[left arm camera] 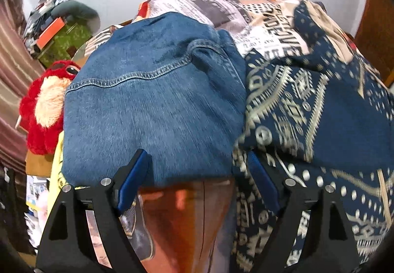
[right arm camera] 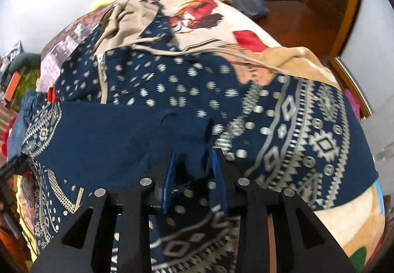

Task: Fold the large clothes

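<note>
Both grippers low over navy garment (right arm camera: 110,140)

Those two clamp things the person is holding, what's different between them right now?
The left gripper stands wide open with nothing between its fingers, while the right gripper is nearly closed, pinching a fold of the navy patterned garment. The left one points at the folded blue jeans; the right one sits over the navy garment. Both share black frames and blue finger pads.
</note>
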`<act>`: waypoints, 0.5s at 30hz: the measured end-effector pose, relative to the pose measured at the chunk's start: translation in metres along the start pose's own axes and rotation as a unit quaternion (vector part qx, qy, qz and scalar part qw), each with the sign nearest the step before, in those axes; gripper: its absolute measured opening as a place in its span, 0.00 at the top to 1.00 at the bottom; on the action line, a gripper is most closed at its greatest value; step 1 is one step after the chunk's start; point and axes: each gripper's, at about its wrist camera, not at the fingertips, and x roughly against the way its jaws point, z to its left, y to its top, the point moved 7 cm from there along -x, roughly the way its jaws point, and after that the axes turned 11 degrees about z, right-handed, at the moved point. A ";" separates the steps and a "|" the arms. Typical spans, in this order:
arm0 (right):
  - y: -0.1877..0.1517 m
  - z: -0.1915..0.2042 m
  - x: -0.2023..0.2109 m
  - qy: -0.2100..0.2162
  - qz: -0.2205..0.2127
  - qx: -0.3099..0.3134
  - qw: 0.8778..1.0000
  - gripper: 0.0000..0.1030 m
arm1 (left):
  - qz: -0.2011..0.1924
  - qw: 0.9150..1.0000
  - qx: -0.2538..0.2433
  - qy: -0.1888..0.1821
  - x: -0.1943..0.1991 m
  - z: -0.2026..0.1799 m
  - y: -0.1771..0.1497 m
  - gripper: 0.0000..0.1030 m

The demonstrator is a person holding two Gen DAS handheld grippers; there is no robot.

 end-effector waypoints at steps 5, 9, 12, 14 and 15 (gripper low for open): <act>0.001 -0.017 0.039 -0.016 -0.039 -0.001 0.999 0.56 | -0.026 0.999 -0.039 -0.005 0.034 -0.012 -0.010 0.19; 0.007 -0.024 0.071 -0.042 -0.083 0.008 0.996 0.47 | -0.061 0.997 -0.049 -0.024 0.070 -0.027 -0.003 0.19; 0.010 -0.034 0.099 -0.044 -0.112 0.005 0.993 0.39 | -0.091 0.993 -0.053 -0.051 0.099 -0.045 0.006 0.19; 0.011 -0.040 0.110 -0.041 -0.125 -0.002 0.991 0.34 | -0.106 0.990 -0.055 -0.075 0.114 -0.061 0.013 0.19; 0.011 -0.045 0.117 -0.039 -0.132 -0.007 0.990 0.34 | -0.114 0.988 -0.055 -0.089 0.122 -0.069 0.017 0.19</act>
